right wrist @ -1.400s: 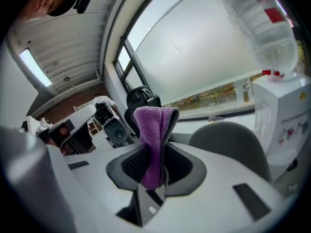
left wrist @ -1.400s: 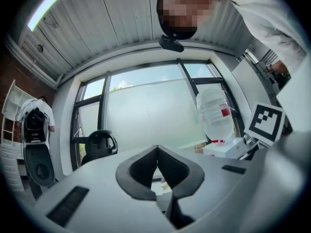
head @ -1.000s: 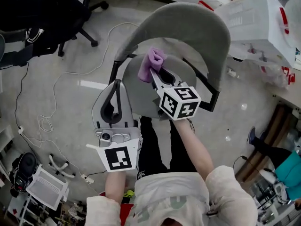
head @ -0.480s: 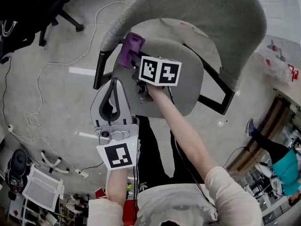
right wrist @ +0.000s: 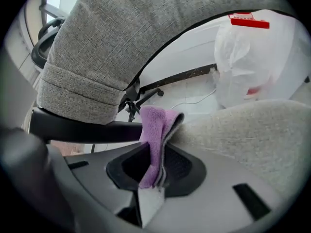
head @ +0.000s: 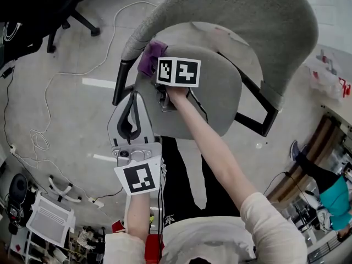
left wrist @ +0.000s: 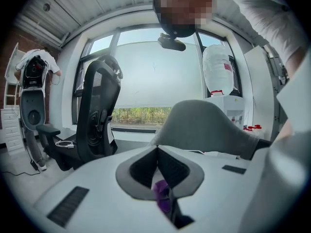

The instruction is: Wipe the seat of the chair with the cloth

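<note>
Right tool [right wrist: 154, 176] pinches fuzzy, perhaps folded cloth [right wrist: 155, 125].

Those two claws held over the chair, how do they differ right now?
The right claw is clamped on the purple cloth, while the left claw is shut on nothing. The right claw reaches the far-left corner of the seat, just under the backrest. The left claw hangs back by the seat's near-left edge, clear of the cloth. Both are the same grey two-jaw tool, aimed toward the backrest.
</note>
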A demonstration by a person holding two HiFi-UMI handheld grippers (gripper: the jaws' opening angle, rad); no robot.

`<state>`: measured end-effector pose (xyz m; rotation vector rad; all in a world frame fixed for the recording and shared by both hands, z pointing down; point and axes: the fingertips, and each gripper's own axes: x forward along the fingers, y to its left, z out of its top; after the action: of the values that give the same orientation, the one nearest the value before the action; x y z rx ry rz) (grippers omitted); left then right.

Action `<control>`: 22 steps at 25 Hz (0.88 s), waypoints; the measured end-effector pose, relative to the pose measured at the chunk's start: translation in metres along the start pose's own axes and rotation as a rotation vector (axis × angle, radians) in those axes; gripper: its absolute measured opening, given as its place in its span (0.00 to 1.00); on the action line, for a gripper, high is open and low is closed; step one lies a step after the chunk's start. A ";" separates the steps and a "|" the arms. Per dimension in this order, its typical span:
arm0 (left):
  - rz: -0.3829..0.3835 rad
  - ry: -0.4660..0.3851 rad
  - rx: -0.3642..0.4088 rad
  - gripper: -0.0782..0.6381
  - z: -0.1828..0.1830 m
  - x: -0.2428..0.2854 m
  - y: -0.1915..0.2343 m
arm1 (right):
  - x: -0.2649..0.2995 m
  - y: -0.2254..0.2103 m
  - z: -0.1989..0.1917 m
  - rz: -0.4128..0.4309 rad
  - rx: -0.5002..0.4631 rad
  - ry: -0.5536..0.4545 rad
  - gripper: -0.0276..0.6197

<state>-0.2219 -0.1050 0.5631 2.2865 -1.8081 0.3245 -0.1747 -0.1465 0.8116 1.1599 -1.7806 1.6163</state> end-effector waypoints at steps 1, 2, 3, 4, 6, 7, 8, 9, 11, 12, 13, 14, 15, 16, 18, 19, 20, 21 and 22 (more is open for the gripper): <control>-0.004 0.002 0.000 0.13 -0.001 0.000 -0.002 | -0.002 -0.004 0.000 -0.004 0.004 -0.003 0.18; -0.007 0.005 0.000 0.13 -0.002 0.000 -0.004 | -0.005 -0.009 0.001 -0.008 0.010 -0.008 0.18; -0.010 0.007 0.000 0.13 -0.002 0.000 -0.006 | -0.009 -0.015 0.001 -0.012 0.013 -0.013 0.18; -0.011 0.009 0.000 0.13 -0.002 0.000 -0.008 | -0.013 -0.020 0.001 -0.017 0.014 -0.016 0.18; -0.009 0.011 -0.002 0.13 -0.003 0.001 -0.010 | -0.020 -0.030 0.002 -0.028 0.005 -0.014 0.18; -0.008 0.010 -0.004 0.13 -0.003 0.001 -0.012 | -0.023 -0.035 0.002 -0.036 -0.003 -0.012 0.18; -0.009 0.010 -0.005 0.13 -0.004 0.002 -0.014 | -0.027 -0.041 0.003 -0.045 -0.010 -0.009 0.18; -0.012 0.011 -0.006 0.13 -0.004 0.002 -0.017 | -0.031 -0.047 0.002 -0.056 -0.015 -0.008 0.18; -0.018 0.014 -0.008 0.13 -0.007 0.004 -0.022 | -0.040 -0.060 0.003 -0.081 -0.023 -0.010 0.18; -0.020 0.016 -0.012 0.13 -0.008 0.005 -0.025 | -0.045 -0.067 0.003 -0.094 -0.030 -0.009 0.18; -0.021 0.017 -0.016 0.13 -0.008 0.006 -0.028 | -0.050 -0.075 0.004 -0.108 -0.039 -0.007 0.18; -0.020 0.017 -0.021 0.13 -0.008 0.007 -0.030 | -0.056 -0.082 0.004 -0.123 -0.049 -0.004 0.18; -0.018 0.014 -0.027 0.13 -0.007 0.007 -0.034 | -0.061 -0.091 0.004 -0.137 -0.056 -0.001 0.18; -0.018 0.011 -0.032 0.13 -0.006 0.006 -0.037 | -0.067 -0.100 0.003 -0.150 -0.057 0.002 0.18; -0.023 0.004 -0.041 0.13 -0.003 0.005 -0.044 | -0.081 -0.119 0.002 -0.181 -0.046 0.000 0.18; -0.025 0.003 -0.046 0.13 -0.003 0.004 -0.047 | -0.088 -0.128 0.001 -0.199 -0.042 -0.002 0.18; -0.025 0.003 -0.052 0.13 -0.002 0.002 -0.049 | -0.095 -0.138 0.001 -0.218 -0.043 -0.002 0.18; -0.022 0.004 -0.058 0.13 -0.002 -0.001 -0.051 | -0.102 -0.148 0.000 -0.236 -0.046 0.000 0.18; -0.015 0.003 -0.062 0.13 -0.001 -0.004 -0.051 | -0.109 -0.157 -0.002 -0.254 -0.053 0.005 0.18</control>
<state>-0.1733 -0.0895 0.5612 2.2561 -1.7729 0.2652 0.0125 -0.1072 0.8137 1.2970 -1.5897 1.4148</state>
